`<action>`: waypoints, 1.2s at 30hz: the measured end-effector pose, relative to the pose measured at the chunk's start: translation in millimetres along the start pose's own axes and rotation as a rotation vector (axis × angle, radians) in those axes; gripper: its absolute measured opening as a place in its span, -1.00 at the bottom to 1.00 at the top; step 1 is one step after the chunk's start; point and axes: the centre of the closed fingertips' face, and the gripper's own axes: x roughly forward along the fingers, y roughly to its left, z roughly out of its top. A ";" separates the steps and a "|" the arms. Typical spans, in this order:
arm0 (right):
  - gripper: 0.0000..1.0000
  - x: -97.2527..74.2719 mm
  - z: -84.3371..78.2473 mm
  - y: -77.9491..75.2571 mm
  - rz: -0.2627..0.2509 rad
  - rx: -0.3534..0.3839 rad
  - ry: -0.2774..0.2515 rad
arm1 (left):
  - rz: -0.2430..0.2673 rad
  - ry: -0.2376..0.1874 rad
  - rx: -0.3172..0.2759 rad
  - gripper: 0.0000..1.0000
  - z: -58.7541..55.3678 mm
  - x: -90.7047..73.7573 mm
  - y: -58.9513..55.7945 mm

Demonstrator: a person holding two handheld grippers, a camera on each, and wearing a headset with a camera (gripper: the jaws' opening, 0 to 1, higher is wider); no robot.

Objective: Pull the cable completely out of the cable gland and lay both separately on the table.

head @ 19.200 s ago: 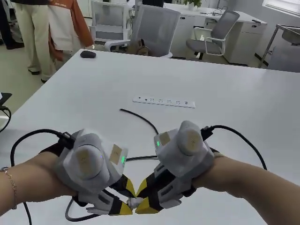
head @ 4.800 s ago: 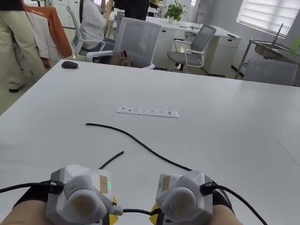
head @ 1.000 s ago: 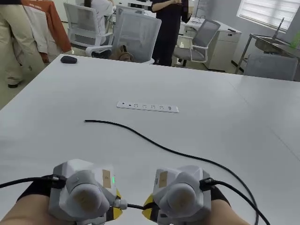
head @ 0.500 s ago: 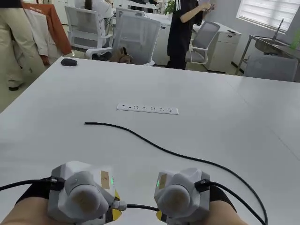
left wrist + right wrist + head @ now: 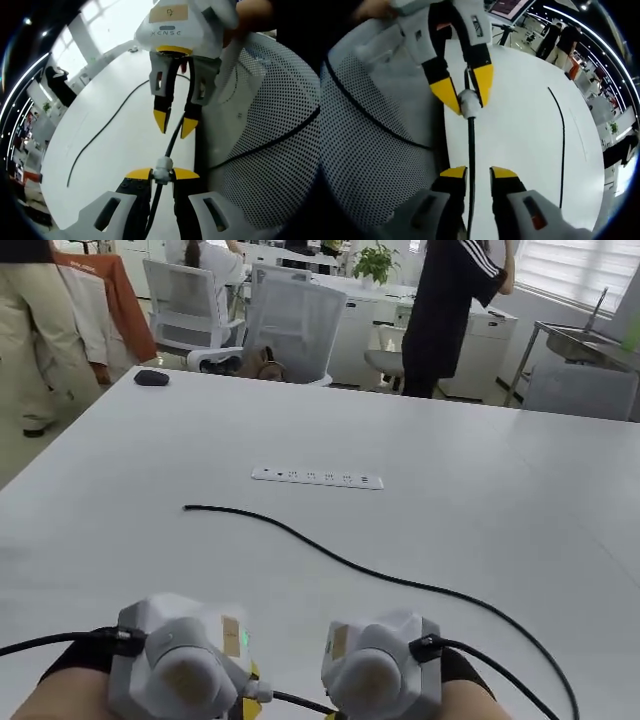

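Cable gland (image 5: pixel 163 166) clamped in jaws of left gripper (image 5: pixel 161 174). Cable (image 5: pixel 171 141) threaded through it, passing between parted jaws of right gripper (image 5: pixel 173 131), released, directly ahead of left gripper; remainder trailing over surface (image 5: pixel 450 460) beyond both. Step in hand, by judgement: extraction, cable not yet free. Next: close right gripper on cable near gland, draw straight away from left gripper, hold gland fixed.

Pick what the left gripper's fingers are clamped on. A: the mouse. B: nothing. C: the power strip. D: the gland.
D: the left gripper has its yellow fingers shut on the white gland, with the black cable running out of it.
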 end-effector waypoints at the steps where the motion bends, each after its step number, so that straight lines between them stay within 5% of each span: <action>1: -0.61 -0.5 1.3 0.9 0.003 0.000 -0.006 | -0.002 -0.002 0.002 -0.66 0.7 -0.1 -0.6; 5: -0.65 -1.7 10.3 4.1 0.013 -0.016 -0.046 | -0.015 -0.008 0.003 -0.66 2.5 1.1 -2.6; 14: -0.95 0.5 4.9 1.7 0.010 -0.007 -0.019 | -0.004 -0.013 -0.008 -0.66 1.7 0.0 1.4; 36: -0.96 -2.0 -41.3 -16.6 -0.058 0.080 0.170 | 0.023 -0.005 -0.028 -0.66 -3.5 -2.8 9.5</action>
